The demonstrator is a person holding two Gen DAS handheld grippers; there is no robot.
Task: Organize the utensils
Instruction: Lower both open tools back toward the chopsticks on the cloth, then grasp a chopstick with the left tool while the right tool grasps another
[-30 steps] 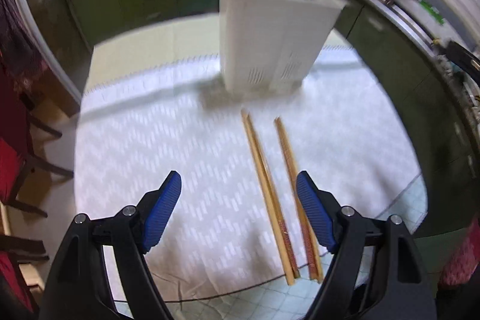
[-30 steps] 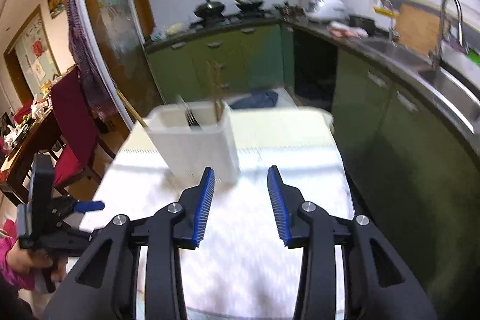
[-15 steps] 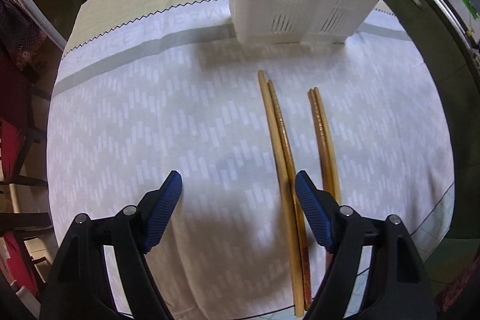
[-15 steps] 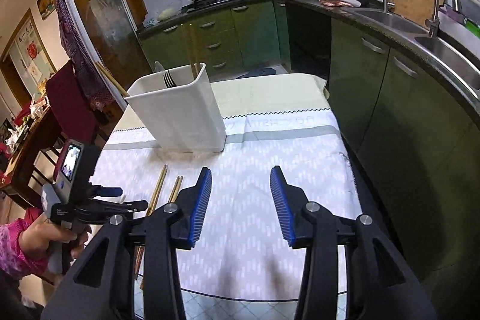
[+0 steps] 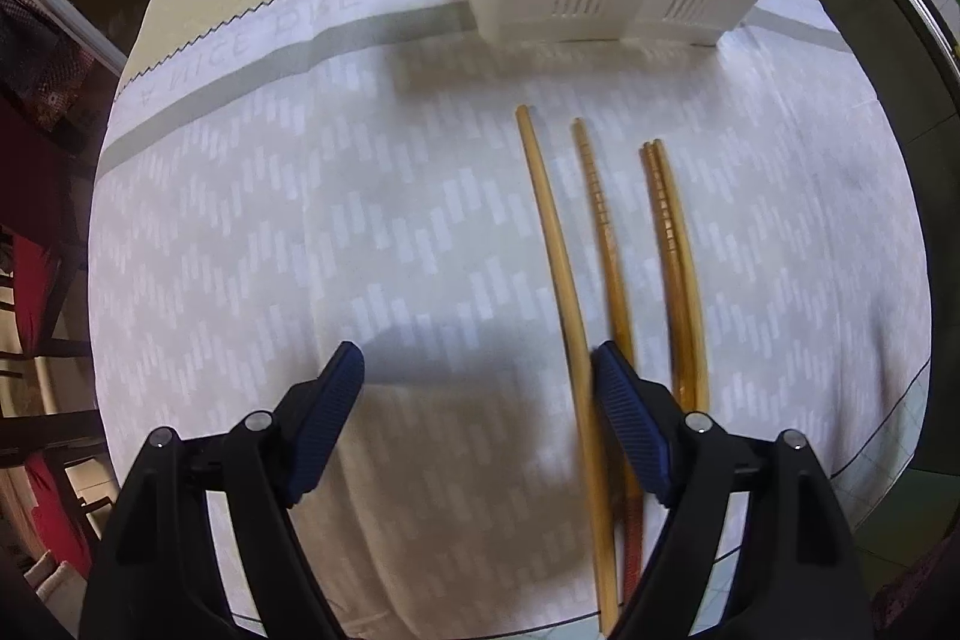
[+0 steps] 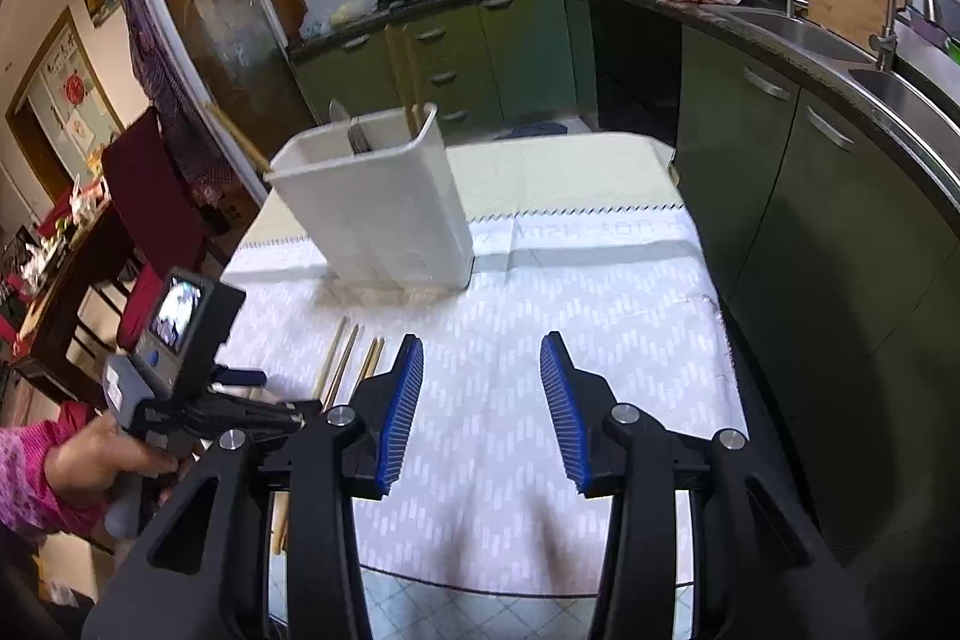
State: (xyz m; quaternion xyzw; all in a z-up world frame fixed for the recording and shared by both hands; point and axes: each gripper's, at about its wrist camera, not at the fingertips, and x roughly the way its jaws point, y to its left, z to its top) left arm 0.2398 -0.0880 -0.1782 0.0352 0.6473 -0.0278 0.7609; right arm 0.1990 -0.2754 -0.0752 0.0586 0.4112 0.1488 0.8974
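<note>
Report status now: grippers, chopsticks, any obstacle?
Left gripper open over pale chopstick. Right gripper open, empty. Four chopsticks on tablecloth, white utensil holder behind. No obstacle.

Four chopsticks (image 5: 606, 244) lie side by side on the tablecloth (image 5: 300, 232), in front of the utensil holder (image 6: 384, 208). Left pair apart, right pair touching. Cutlery (image 6: 359, 137) stands in holder.

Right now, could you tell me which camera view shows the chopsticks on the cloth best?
The left wrist view: all four chopsticks lie nearly full length below it. The right wrist view shows only their far ends beyond the left gripper.
</note>
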